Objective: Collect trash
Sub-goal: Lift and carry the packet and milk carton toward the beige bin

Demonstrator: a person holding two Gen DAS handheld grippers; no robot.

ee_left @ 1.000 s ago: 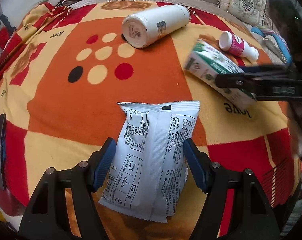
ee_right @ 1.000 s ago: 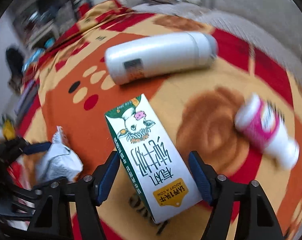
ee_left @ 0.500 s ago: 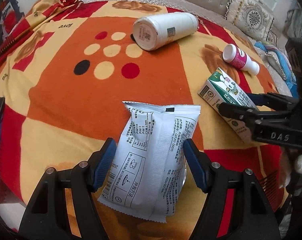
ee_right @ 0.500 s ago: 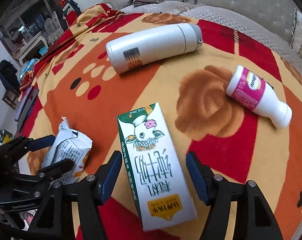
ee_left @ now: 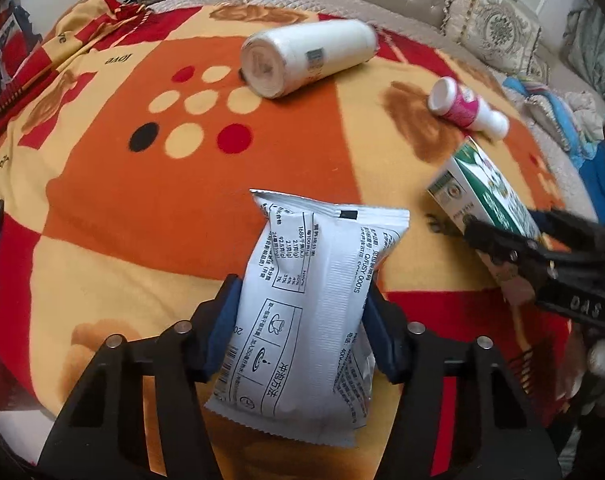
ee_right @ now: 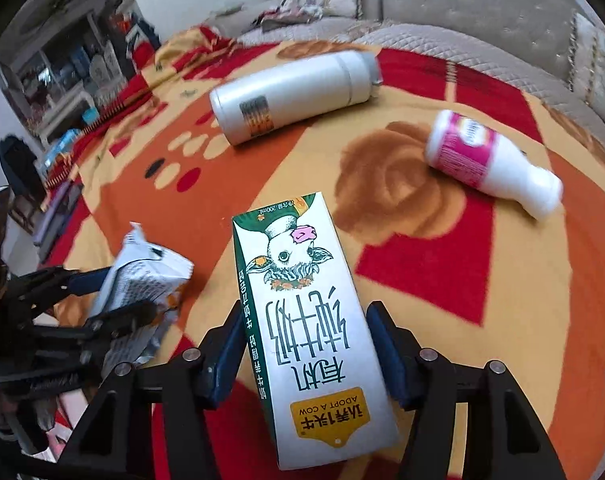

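My left gripper (ee_left: 302, 328) has just been closing and now pinches the white packet (ee_left: 314, 300) between its blue pads, while my right gripper (ee_right: 308, 350) has closed onto the milk carton (ee_right: 306, 332). Both sit on the orange patterned blanket (ee_left: 142, 208); beyond lie a white canister (ee_right: 290, 96) and a pink-labelled bottle (ee_right: 490, 164).

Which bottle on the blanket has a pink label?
The small bottle lying on its side at the right has the pink label. The big bottle is all white with only a tiny printed patch.
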